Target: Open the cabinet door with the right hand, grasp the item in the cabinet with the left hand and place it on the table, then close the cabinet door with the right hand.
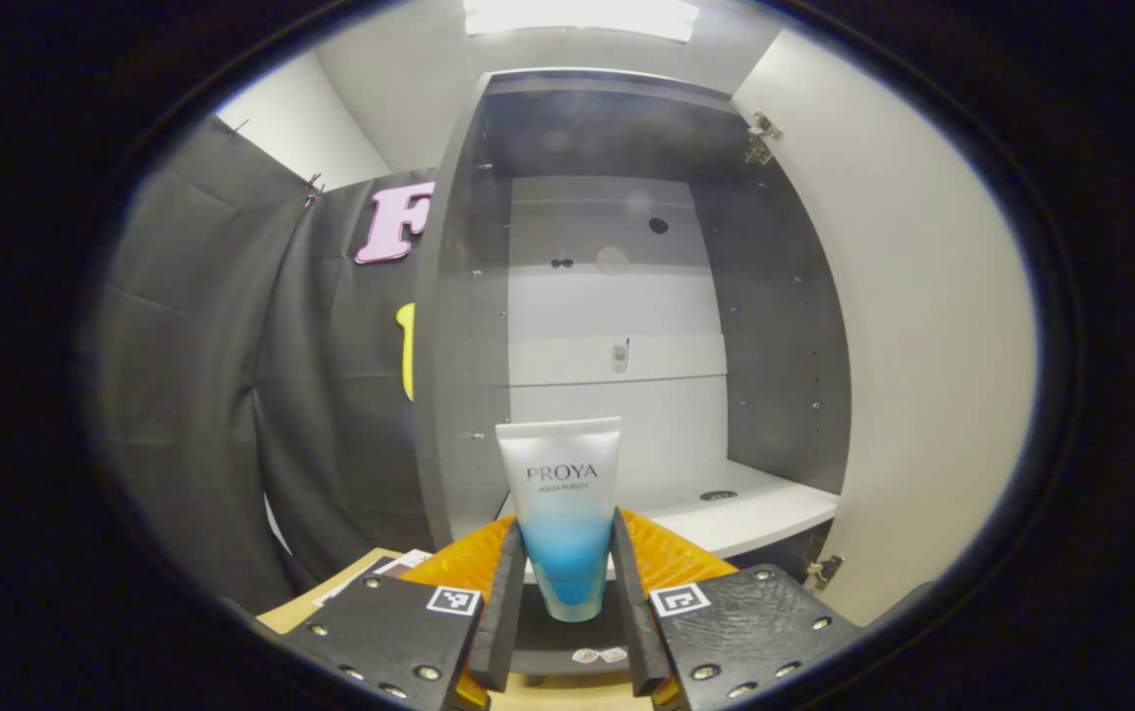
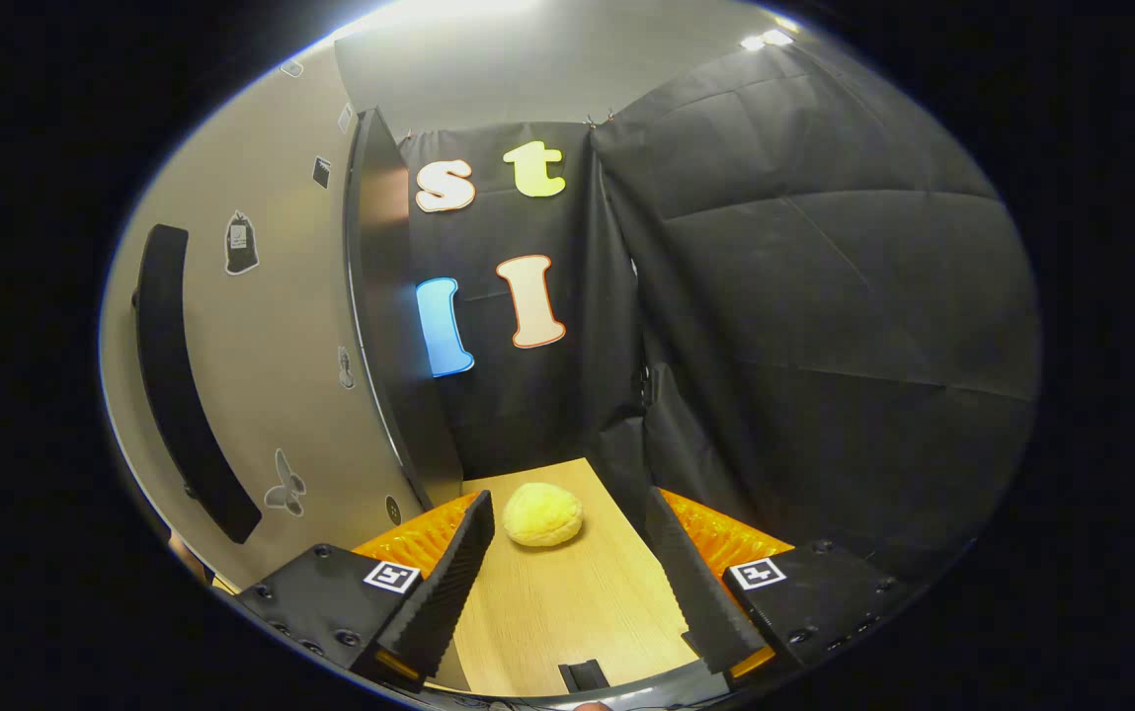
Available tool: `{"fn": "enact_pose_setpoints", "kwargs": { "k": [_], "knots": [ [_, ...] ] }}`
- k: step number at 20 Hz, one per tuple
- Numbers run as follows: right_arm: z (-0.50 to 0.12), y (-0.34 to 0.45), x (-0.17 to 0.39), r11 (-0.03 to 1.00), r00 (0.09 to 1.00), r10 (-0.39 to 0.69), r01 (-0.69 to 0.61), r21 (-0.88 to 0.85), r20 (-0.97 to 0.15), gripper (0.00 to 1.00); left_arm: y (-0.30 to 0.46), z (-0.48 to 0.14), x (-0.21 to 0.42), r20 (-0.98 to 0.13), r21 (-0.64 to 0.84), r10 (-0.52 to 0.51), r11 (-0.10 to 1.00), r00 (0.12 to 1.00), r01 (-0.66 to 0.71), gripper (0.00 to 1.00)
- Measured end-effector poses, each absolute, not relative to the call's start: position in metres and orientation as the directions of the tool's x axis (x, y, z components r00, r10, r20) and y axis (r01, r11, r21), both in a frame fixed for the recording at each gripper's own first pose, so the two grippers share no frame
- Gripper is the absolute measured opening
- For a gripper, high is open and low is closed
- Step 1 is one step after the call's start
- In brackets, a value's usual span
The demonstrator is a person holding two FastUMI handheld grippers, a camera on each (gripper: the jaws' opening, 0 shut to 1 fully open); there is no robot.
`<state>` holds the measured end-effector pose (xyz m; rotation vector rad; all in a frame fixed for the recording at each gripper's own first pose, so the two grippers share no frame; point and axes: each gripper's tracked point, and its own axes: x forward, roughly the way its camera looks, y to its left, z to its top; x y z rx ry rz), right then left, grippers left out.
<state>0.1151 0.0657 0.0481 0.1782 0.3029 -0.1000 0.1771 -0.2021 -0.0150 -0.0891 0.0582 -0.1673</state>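
Your left gripper (image 1: 564, 592) has its fingers (image 1: 501, 602) pressed on both sides of the tube (image 1: 560, 504), holding it upright. Your right gripper (image 2: 567, 583) has its fingers (image 2: 448, 583) spread wide apart, holding nothing.

A white-and-blue tube (image 1: 563, 518) stands upright, cap down, clamped between the left gripper's (image 1: 563, 592) fingers before the cabinet (image 1: 774, 326), whose pale door (image 1: 923, 326) hangs wide open.

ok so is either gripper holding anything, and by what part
The left gripper pinches the tube by its lower end. The right gripper is open and holds nothing.
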Motion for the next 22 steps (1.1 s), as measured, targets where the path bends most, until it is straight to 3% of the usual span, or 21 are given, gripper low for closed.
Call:
{"fn": "enact_pose_setpoints", "kwargs": {
  "k": [13,14,15,18,19,21,22],
  "knots": [
    [0.043,0.077,0.112,0.985,0.949,0.015,0.039,0.166,-0.316,0.98,-0.185,-0.082,0.079,-0.063,-0.088,-0.172,0.982,0.983,0.166,0.47],
    [0.042,0.078,0.112,0.986,0.948,0.019,0.036,0.165,-0.318,0.92,-0.184,-0.089,0.072,-0.062,-0.088,-0.169,0.983,0.984,0.163,0.47],
    [0.042,0.079,0.112,0.986,0.947,0.023,0.031,0.164,-0.319,0.98,-0.182,-0.095,0.067,-0.061,-0.088,-0.165,0.983,0.984,0.159,0.46],
    [0.041,0.084,0.113,0.987,0.945,0.038,0.015,0.159,-0.324,0.98,-0.179,-0.123,0.050,-0.079,-0.098,-0.169,0.982,0.982,0.161,0.47],
    [0.041,0.085,0.114,0.987,0.944,0.041,0.012,0.158,-0.327,0.92,-0.179,-0.132,0.045,-0.089,-0.102,-0.172,0.981,0.981,0.163,0.47],
    [0.041,0.088,0.114,0.988,0.943,0.048,0.005,0.157,-0.330,0.98,-0.178,-0.152,0.031,-0.103,-0.109,-0.181,0.979,0.978,0.170,0.48],
    [0.040,0.088,0.113,0.988,0.944,0.046,0.005,0.154,-0.327,0.92,-0.180,-0.163,0.024,-0.112,-0.116,-0.190,0.977,0.975,0.177,0.47]
  ]
}}
